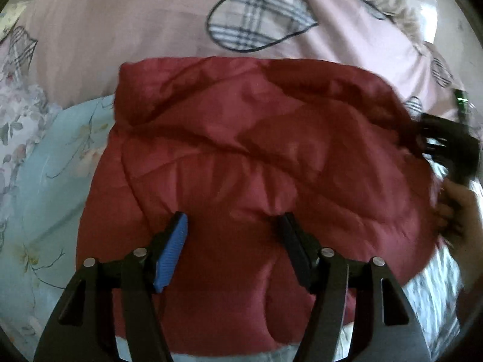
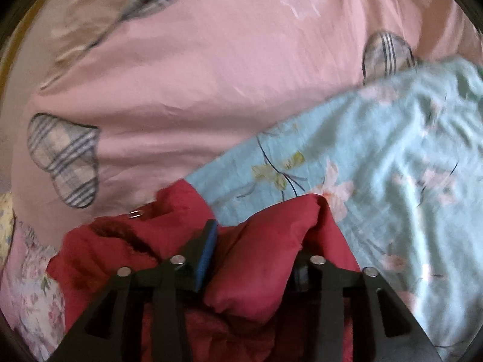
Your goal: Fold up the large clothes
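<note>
A dark red quilted jacket (image 1: 250,157) lies folded on the bed and fills the middle of the left wrist view. My left gripper (image 1: 234,226) is open, its fingers wide apart just above the jacket's near part, holding nothing. My right gripper shows at the jacket's right edge (image 1: 443,141), with the hand behind it. In the right wrist view my right gripper (image 2: 259,232) has a thick fold of the red jacket (image 2: 256,259) between its fingers. The right finger is hidden under the fabric, so the jaws stand wide around the bulk.
The bed has a pink cover (image 1: 126,30) with plaid heart patches (image 1: 256,21). A light blue floral sheet (image 2: 392,157) lies under and beside the jacket, also at the left in the left wrist view (image 1: 45,199). A beige pillow (image 2: 99,9) sits at the far side.
</note>
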Tool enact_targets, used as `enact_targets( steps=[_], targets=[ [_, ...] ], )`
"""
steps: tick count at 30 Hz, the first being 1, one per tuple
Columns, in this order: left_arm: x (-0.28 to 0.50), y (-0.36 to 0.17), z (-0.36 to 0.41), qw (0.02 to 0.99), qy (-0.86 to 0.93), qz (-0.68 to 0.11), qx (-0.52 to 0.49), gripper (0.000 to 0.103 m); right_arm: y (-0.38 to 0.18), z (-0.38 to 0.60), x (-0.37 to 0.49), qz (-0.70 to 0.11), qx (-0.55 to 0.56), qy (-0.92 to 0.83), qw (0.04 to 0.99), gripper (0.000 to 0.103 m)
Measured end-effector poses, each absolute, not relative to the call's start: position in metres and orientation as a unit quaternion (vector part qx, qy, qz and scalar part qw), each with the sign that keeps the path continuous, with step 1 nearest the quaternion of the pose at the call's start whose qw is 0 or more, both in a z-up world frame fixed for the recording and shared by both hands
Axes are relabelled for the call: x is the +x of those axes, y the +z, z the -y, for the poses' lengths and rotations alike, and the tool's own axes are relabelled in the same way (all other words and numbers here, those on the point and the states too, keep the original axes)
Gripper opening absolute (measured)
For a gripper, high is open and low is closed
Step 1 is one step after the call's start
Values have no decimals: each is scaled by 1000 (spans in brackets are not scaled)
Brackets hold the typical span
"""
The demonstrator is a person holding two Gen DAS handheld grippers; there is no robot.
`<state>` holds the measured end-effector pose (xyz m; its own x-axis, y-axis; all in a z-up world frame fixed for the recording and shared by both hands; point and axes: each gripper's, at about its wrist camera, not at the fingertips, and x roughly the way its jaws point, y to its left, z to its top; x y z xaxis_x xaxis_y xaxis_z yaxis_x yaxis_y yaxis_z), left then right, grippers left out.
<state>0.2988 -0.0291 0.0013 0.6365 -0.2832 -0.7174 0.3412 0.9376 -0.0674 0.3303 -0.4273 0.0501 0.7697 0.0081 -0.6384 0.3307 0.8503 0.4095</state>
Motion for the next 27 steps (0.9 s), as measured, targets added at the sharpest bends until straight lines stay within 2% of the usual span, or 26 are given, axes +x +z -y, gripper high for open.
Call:
enact_targets(
  steps=[1, 3, 6, 8, 15, 19, 21, 27],
  targets=[
    [303, 0, 28, 904, -168, -391, 36, 65, 63, 422, 319, -316, 245, -81, 913, 55],
    [309, -4, 30, 908, -160, -385, 40, 65, 81, 413, 300, -297, 224, -74, 925, 72],
    [308, -9, 34, 911, -153, -379, 46, 66, 102, 388, 269, -264, 185, -48, 946, 82],
    [308, -11, 35, 913, -149, -376, 53, 66, 104, 364, 261, -272, 142, -15, 952, 85],
    [313, -2, 28, 915, -140, -375, 53, 66, 44, 328, 307, -405, 72, 21, 911, 84],
    [342, 0, 10, 917, -103, -384, 40, 68, 32, 340, 331, -421, 69, -4, 904, 84],
    [363, -6, 0, 912, -93, -400, 21, 77, 28, 346, 343, -430, 78, -14, 899, 84],
    [399, -22, -6, 901, -67, -429, -2, 82, 13, 363, 367, -446, 108, -23, 888, 85]
  ],
)
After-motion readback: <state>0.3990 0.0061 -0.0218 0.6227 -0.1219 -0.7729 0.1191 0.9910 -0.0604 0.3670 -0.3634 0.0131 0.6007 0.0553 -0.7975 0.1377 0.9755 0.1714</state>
